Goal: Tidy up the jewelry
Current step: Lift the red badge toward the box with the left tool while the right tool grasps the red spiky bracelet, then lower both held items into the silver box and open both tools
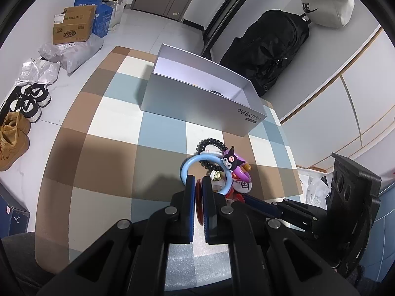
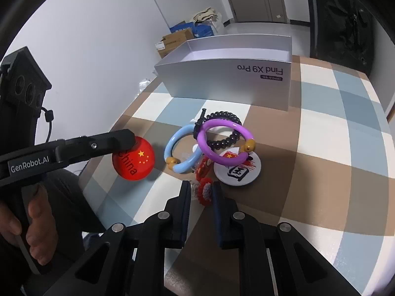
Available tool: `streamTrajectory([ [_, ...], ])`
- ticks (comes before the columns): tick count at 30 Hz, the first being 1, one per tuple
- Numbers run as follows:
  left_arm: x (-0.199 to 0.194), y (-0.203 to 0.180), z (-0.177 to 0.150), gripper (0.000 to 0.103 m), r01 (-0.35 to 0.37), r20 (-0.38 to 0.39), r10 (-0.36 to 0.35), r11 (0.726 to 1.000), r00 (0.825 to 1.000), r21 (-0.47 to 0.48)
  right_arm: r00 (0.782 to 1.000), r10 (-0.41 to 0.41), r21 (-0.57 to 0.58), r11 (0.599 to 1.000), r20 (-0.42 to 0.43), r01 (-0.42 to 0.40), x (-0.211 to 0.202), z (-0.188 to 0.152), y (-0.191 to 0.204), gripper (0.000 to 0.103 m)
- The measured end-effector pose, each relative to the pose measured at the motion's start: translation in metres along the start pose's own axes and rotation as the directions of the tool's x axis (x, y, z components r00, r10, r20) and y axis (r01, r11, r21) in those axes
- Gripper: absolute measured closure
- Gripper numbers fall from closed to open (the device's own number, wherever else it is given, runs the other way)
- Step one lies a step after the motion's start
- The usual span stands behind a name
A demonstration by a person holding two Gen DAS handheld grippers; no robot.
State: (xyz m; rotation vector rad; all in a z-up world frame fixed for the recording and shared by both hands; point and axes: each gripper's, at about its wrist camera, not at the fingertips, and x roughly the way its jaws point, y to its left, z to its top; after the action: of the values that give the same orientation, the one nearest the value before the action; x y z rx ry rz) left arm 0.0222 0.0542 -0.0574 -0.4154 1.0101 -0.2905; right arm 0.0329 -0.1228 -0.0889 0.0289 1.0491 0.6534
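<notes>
Red China badge was clamped edge-on between the left gripper's closed jaws, its flat face turned toward the right camera, lifted just left of the jewelry pile near the table's edge. Right gripper pointed steeply down at the pile's near side, jaws drawn close around a small red frilled badge; actual pad contact could not be told. Ahead of the right gripper lay the blue ring, purple ring, black coil tie and white badge, tangled and touching. Beyond them stood the open silver box, long side facing the grippers. Checked tablecloth lay bare to the right of the pile. A hand gripped the left tool's handle.
</notes>
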Motion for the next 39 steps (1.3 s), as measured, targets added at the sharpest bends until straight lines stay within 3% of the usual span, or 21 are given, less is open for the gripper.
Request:
streamTrajectory([
  [11, -0.009, -0.001, 0.013, 0.102, 0.028, 0.032, -0.027, 0.999, 0.999, -0.028, 0.991, 0.036, 0.023, 0.999, 0.125, -0.039, -0.036, 0.014, -0.003, 0.087],
  [21, -0.017, -0.014, 0.058, 0.102, 0.025, 0.101, -0.023, 0.999, 0.995, -0.023, 0.97, 0.055, 0.056, 0.996, 0.236, -0.07, -0.063, 0.064, -0.019, 0.087],
  [26, -0.009, -0.019, 0.087, 0.102, 0.008, 0.126, -0.01, 1.0, 0.992, 0.011, 0.965, 0.053, 0.052, 0.996, 0.257, -0.068, -0.062, 0.095, -0.03, 0.087],
  [31, 0.016, -0.012, 0.109, 0.102, -0.012, 0.103, 0.011, 1.0, 0.995, 0.014, 0.967, 0.056, 0.064, 0.995, 0.25, -0.074, -0.049, 0.123, -0.044, 0.087],
  [39, 0.042, 0.0, 0.118, 0.102, -0.033, 0.063, 0.032, 0.999, 0.997, 0.012, 0.972, 0.056, 0.103, 0.991, 0.227, -0.081, -0.017, 0.149, -0.067, 0.087],
])
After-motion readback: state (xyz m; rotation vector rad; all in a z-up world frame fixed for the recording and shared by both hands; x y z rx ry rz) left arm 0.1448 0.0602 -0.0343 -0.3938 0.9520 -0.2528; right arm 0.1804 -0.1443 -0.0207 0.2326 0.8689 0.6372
